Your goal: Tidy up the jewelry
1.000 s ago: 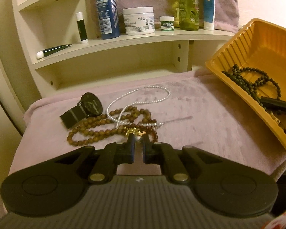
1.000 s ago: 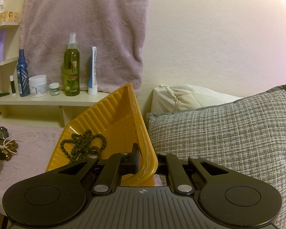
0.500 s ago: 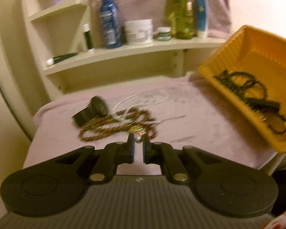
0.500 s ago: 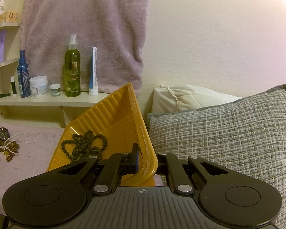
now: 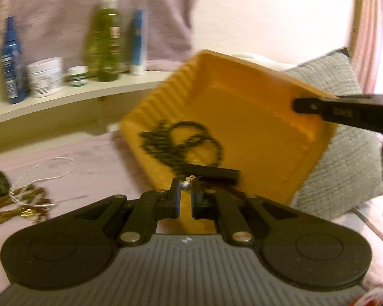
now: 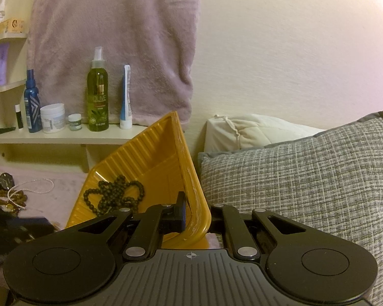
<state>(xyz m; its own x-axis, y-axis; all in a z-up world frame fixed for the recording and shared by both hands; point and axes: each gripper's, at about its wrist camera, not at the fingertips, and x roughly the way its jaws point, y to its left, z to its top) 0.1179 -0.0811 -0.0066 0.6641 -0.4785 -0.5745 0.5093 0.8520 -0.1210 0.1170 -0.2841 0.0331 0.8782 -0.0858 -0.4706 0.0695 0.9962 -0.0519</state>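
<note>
Left tool (image 5: 185, 188) nipped down on a small silvery bead (image 5: 185, 185), fingers narrowly apart with the bead wedged at the tips; what trails from it is lost to blur. Right tool (image 6: 197, 213) clamped across the near rim of the yellow tray (image 6: 150, 158), one finger inside the wall, one outside, tray tipped up on that edge.

Tray directly at 12 o'clock of the left tool, just past the fingertips, floor tilted toward it. Judged: the coming move is a short carry forward and a release over the tray floor. Left tool the nearer to the load; right tool occupied as a prop only.

Already in the tray: dark bead strand (image 5: 181, 142), matte, round beads, looped in a heap, and a black bar-shaped piece (image 5: 212, 174) lying across at 3 to 9 o'clock. Tray itself glossy moulded plastic, ribbed side walls, smooth floor.

At 9 o'clock on the mauve fleece cover (image 5: 94, 163): brown bead strand (image 5: 20, 204), thin white pearl string (image 5: 46, 170), black watch (image 6: 2, 181). All apart from the tray, not yet sorted.

At 3 o'clock, grey woven pillow (image 6: 306, 178), coarse check weave, touching the tray's outer wall. Shelf (image 6: 63, 136) behind with bottles and jars.
</note>
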